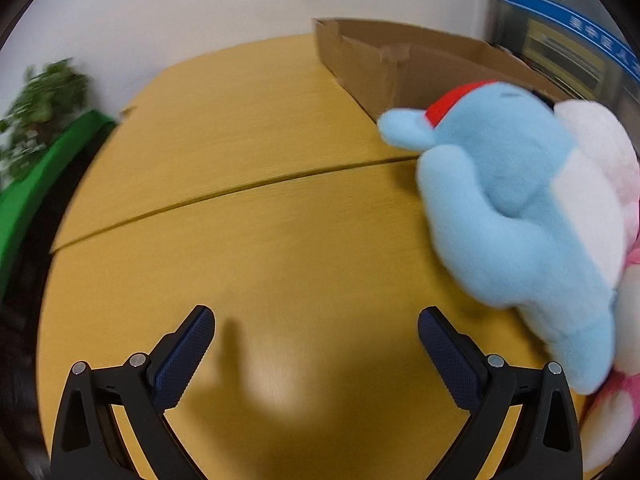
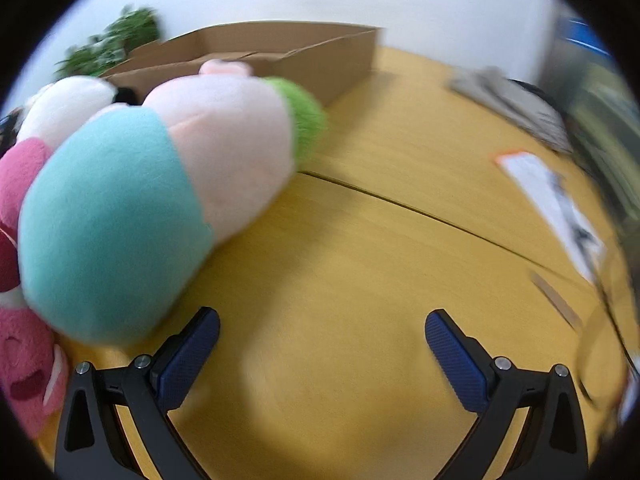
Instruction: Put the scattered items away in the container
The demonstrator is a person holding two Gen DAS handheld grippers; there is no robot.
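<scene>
Both claws gape wide, gripping nothing: left claw, right claw, each over bare yellow worktop crossed by a seam. Beside the left claw lies a blue plush. Only the right view shows the teal-and-pink plush, a pink plush and papers. Farther back stands the cardboard box, then a plant and white wall.

plush toys: 4 – blue-and-white one with red band, white-and-pink one at right edge, teal-pink-green one, pink one at left edge | cardboard box: 1 | potted plant: 1 | paper sheet: 1
</scene>
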